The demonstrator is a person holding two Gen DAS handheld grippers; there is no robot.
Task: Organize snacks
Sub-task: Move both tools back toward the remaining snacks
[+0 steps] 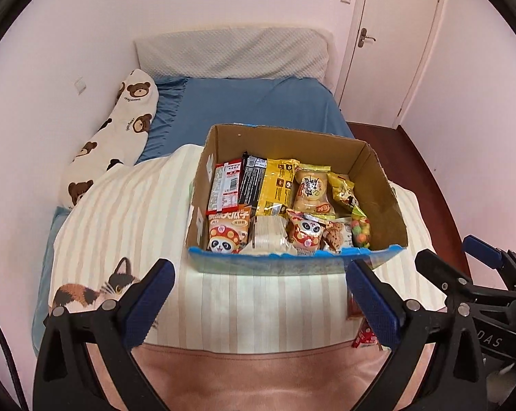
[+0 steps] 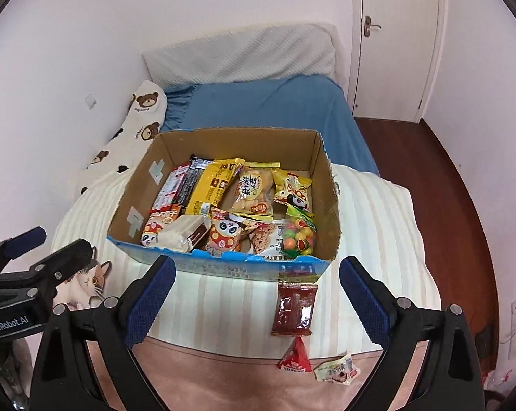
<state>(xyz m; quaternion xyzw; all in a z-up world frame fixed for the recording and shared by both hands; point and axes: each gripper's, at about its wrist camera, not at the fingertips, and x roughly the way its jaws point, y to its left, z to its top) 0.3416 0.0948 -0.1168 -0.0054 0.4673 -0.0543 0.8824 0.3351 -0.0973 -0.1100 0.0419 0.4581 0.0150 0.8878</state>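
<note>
An open cardboard box sits on the striped quilt and holds several snack packets, among them a yellow bag, a panda packet and a bag of coloured candies. In front of the box lie a dark red packet, a small red triangular packet and a pale crumpled wrapper. My left gripper stands open and empty just short of the box. My right gripper is open too, with the dark red packet lying below, between its fingers. Each gripper shows at the edge of the other's view.
The striped quilt with a cat print covers the near end of a bed with a blue sheet. A bear-print pillow lies along the left wall. A pink blanket lies nearest. A white door and dark wooden floor are at the right.
</note>
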